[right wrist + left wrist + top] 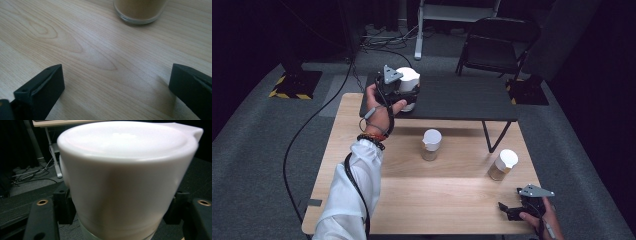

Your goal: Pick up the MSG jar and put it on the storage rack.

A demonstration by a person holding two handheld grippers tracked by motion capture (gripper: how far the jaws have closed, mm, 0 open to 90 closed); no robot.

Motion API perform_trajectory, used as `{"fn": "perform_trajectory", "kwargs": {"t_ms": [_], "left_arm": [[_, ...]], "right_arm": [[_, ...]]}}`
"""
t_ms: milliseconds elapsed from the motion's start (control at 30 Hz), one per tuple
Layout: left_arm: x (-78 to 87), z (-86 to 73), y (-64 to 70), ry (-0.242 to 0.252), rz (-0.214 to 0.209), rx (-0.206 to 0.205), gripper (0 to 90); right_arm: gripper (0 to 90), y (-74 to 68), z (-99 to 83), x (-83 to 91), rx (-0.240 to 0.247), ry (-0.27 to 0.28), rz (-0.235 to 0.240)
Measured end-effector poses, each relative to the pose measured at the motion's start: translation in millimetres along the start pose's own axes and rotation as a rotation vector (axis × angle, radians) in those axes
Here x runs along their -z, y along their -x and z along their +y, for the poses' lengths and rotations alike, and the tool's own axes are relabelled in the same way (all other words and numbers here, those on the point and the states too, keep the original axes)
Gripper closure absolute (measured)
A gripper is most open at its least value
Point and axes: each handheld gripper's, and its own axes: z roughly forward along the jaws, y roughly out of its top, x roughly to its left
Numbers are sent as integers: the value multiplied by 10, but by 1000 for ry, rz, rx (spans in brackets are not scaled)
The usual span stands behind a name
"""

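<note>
Grey carpet (257,145) ran under and around a pale wooden table (432,200), and on the far half of that table stood a low black shelf (462,102) on thin angled legs. At the shelf's left end the left gripper (404,95), with its grey three-cornered plate on top, was clamped on a white-lidded jar (409,80). In the left gripper view its black jaws pressed against both sides of the jar (125,182), whose white lid had a small tab sticking out at the upper right; a band of clear glass showed just below the lid. The jar sat on or just above the dark shelf top; which one could not be told. A white sleeve (349,195) and a beaded wristband (371,140) led back from the hand (379,112) holding this gripper, with a black cable trailing down along the arm.

Farther out, on the wooden table in front of the shelf, a second jar (431,144) with a white lid stood near the middle. A third jar (503,165), holding something tan, stood to the right of it.

Near the table's front right corner the right gripper (512,209) lay low over the wood, its jaws spread wide with nothing between them. In the right gripper view the base of the third jar (140,11) stood ahead of the open jaws, well clear of them.
</note>
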Motion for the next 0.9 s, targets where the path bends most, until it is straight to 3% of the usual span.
{"fn": "perform_trajectory", "kwargs": {"t_ms": [300,433,567,700,900], "left_arm": [[30,-96,38,30,26,10,207],[46,-121,114,48,63,-15,177],[69,-133,136,51,73,-32,153],[93,-144,116,50,56,-21,112],[156,-204,142,37,29,-46,52]], "right_arm": [[0,-3,0,-1,-1,0,-1],[0,-4,0,-1,-1,0,-2],[0,-5,1,-1,-2,0,-2],[0,-6,1,-1,-2,0,-3],[0,-11,2,-1,-4,0,-4]]}}
